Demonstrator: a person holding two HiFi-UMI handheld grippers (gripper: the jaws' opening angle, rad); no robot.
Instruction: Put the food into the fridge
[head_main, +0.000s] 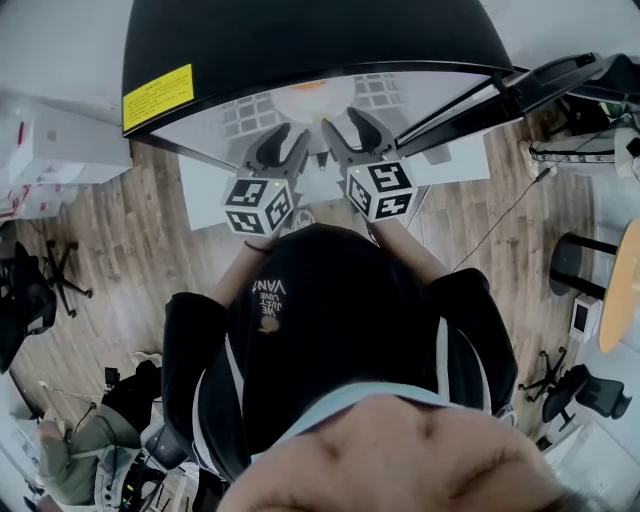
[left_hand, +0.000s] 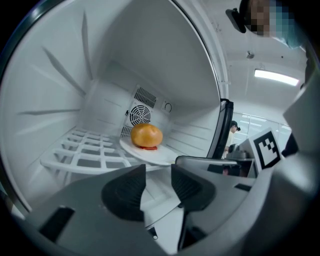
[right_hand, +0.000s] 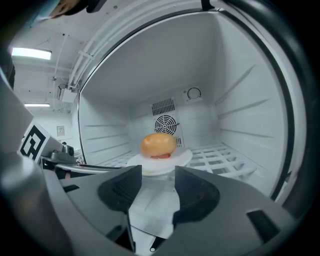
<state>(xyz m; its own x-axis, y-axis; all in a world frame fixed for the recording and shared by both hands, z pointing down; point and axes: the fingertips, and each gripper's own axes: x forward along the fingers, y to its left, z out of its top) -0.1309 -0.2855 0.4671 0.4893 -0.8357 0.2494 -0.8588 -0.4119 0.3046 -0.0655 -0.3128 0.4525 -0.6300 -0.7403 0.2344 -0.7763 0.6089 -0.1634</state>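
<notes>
As far as can be judged from both gripper views, seems to be the very end of the placing step. Inside the fridge, on the white wire shelf, a white plate with the food upon it: a round bun with something red under it, close before the fan grille of the back wall. No contact between the plate and either gripper. Left gripper: jaws moderately apart, only the pale fridge floor between them, holding nothing. Right gripper: likewise partly open and empty, pointing straight at the plate, just short of its rim. In the head view, both side by side at the mouth of the fridge, with what looks like the door swung open to the right. Next, probably: to draw both grippers back out of the opening without knocking the plate or the shelf edge, then to reach with the right one for the door and push it shut. Needs care to get clear of the door frame first; impossible to tell from here where a handle is
</notes>
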